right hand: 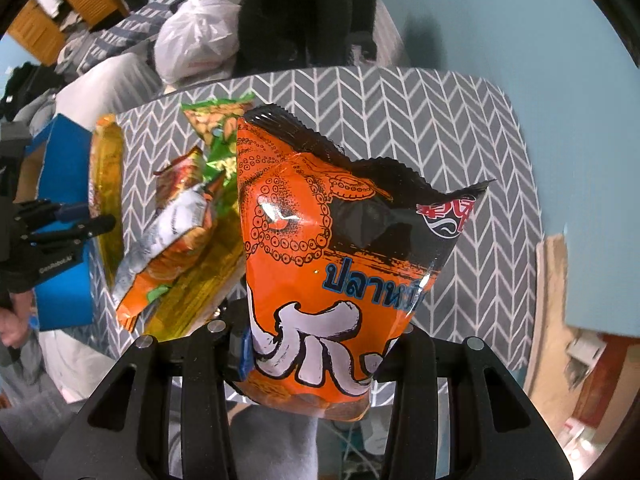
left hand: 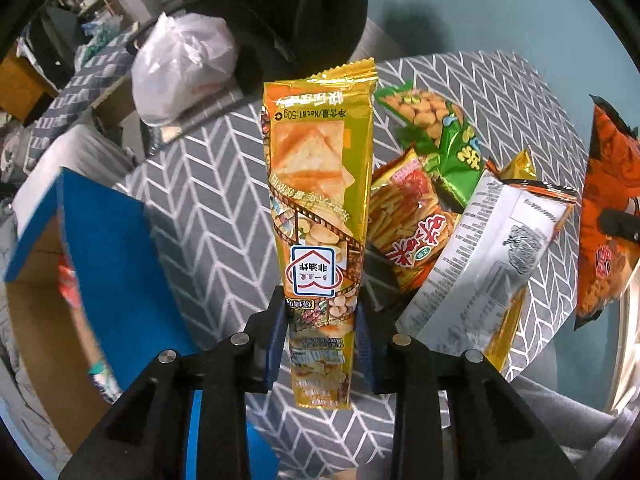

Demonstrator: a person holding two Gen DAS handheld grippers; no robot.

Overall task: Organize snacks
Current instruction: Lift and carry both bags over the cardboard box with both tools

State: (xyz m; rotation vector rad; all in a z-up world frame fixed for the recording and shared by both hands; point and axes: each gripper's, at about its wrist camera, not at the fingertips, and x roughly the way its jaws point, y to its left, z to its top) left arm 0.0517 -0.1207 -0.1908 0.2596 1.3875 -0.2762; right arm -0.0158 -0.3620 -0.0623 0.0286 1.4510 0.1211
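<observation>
Two tools grip upright packs: left tool (left hand: 322, 320) the long yellow pack (left hand: 320, 216), right tool (right hand: 316, 354) the orange bag (right hand: 336, 256).

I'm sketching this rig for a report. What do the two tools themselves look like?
Both tools are matte black, with angular slotted linkages joined by round silver pins. The left tool has blue pads on its fingers; the right tool shows a blue pad too. Seen from the right wrist, the left tool's body bears small white lettering.
</observation>
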